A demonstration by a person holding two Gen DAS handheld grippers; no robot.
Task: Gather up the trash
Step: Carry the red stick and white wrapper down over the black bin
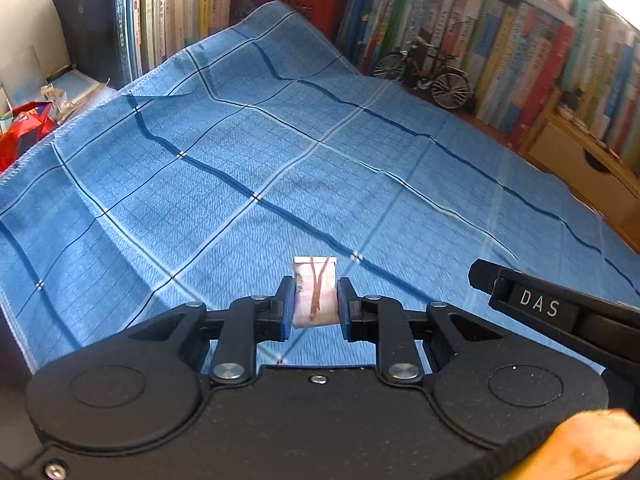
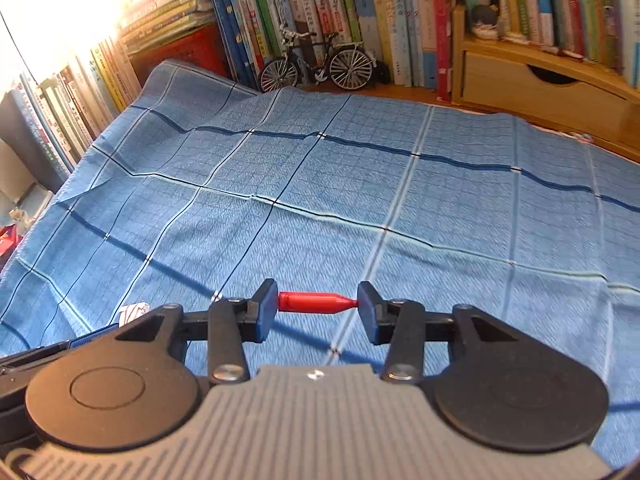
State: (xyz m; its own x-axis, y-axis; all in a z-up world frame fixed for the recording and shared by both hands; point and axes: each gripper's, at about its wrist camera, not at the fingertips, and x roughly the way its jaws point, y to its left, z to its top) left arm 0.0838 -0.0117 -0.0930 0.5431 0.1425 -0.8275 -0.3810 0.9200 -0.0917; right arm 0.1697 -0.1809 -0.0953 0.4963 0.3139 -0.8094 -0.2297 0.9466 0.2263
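1. My left gripper (image 1: 313, 304) has its fingers (image 1: 285, 308) clamped on a small folded paper wrapper (image 1: 314, 294), pale with brown lines, low in the centre of the left wrist frame.
2. My right gripper (image 2: 318, 310) has its fingers (image 2: 266, 312) pinching a small red plastic piece (image 2: 316, 302) end to end, held crosswise above the cloth.
3. A blue checked cloth (image 2: 360, 184) covers the table beneath both.
4. A model bicycle (image 2: 318, 64) stands at the cloth's far edge, before rows of books (image 2: 360, 8).
5. The other gripper's black arm, marked DAS (image 1: 538, 304), enters at lower right of the left wrist view.
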